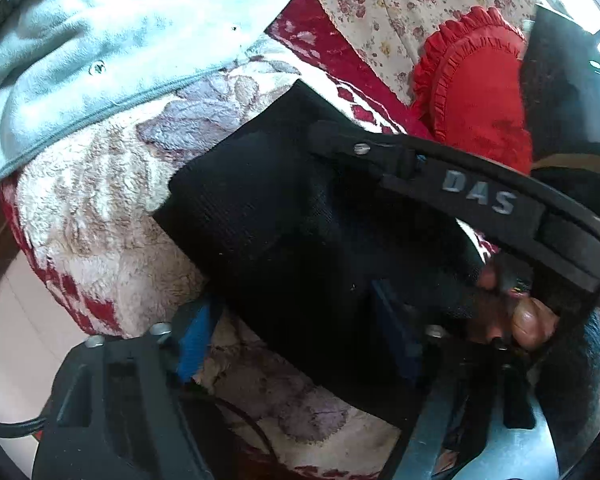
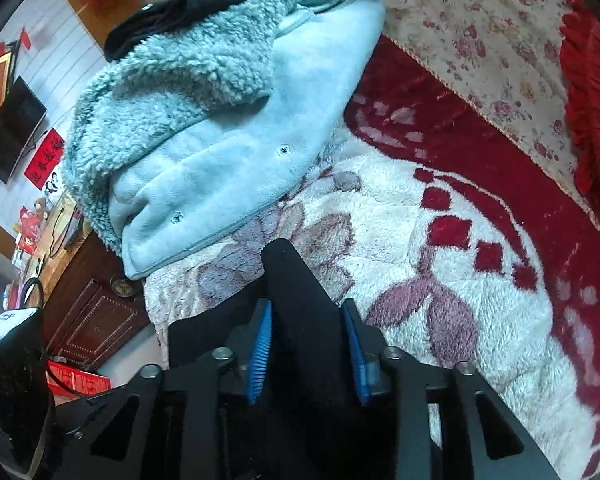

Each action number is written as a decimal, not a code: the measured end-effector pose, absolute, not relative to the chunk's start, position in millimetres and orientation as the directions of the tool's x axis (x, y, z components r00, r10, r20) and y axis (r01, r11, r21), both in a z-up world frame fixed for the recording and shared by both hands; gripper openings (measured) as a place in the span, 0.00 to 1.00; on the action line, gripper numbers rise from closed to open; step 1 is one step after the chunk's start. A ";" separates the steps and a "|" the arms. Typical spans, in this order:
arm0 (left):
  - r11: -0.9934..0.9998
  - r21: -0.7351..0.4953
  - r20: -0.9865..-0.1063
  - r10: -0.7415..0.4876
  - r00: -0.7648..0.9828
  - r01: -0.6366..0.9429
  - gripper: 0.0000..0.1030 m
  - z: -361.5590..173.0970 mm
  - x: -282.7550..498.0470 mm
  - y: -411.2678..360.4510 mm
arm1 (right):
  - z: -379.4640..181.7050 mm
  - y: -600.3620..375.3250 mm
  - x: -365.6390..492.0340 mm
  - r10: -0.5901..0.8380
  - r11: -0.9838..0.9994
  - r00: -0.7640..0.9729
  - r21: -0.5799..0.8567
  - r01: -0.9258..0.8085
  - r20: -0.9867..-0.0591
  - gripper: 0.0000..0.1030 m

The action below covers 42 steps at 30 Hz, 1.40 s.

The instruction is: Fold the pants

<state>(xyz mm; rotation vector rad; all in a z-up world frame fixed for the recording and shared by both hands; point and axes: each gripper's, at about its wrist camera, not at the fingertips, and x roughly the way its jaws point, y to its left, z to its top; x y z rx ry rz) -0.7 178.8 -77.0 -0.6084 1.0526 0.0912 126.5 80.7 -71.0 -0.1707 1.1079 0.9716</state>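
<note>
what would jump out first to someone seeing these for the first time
Probably the black pants, pinched between the right gripper and its blue pads, and spread across the left wrist view. Next, the pale blue fleece-lined jacket heaped on the cream-and-red floral blanket, and the red ruffled cushion beyond.

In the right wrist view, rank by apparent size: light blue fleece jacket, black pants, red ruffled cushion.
1. light blue fleece jacket
2. black pants, though nearness to the camera inflates them
3. red ruffled cushion, cut off by the frame edge

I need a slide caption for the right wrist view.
Right gripper holding black pants over a fleece blanket, beside a light blue jacket.
</note>
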 end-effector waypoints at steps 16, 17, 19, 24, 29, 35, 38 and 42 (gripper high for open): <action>0.941 -0.330 -0.710 -0.198 0.676 -0.071 0.20 16.3 -42.6 117.6 | 50.5 -42.0 86.5 0.749 0.596 0.298 0.407 -0.692 -0.591 0.02; 0.946 -0.318 -0.710 -0.196 0.676 -0.059 0.19 17.0 -43.8 111.9 | 52.8 -50.5 84.8 0.747 0.606 0.312 0.408 -0.683 -0.587 0.02; 0.951 -0.306 -0.716 -0.199 0.669 -0.045 0.19 15.8 -42.6 102.8 | 53.2 -67.8 81.9 0.755 0.610 0.313 0.443 -0.657 -0.575 0.02; 0.962 -0.274 -0.725 -0.196 0.660 -0.016 0.19 17.1 -47.7 80.0 | 44.6 -96.0 77.8 0.746 0.651 0.329 0.529 -0.544 -0.579 0.17; 0.979 -0.203 -0.732 -0.159 0.662 0.011 0.19 10.8 -53.5 58.4 | 38.8 -109.8 75.5 0.815 0.579 0.309 0.701 -0.415 -0.490 0.56; 0.991 -0.131 -0.735 -0.125 0.667 0.041 0.19 2.0 -62.8 41.0 | 7.4 -77.4 71.8 0.730 0.679 0.248 0.633 -0.372 -0.636 0.56; 0.990 -0.134 -0.745 -0.132 0.654 0.047 0.19 -0.5 -63.5 40.3 | -12.7 -74.9 66.9 0.720 0.685 0.225 0.623 -0.377 -0.656 0.30; 0.985 -0.151 -0.730 -0.167 0.663 0.082 0.19 9.7 -68.8 35.2 | -0.2 -92.1 56.0 0.735 0.670 0.269 0.606 -0.429 -0.622 0.15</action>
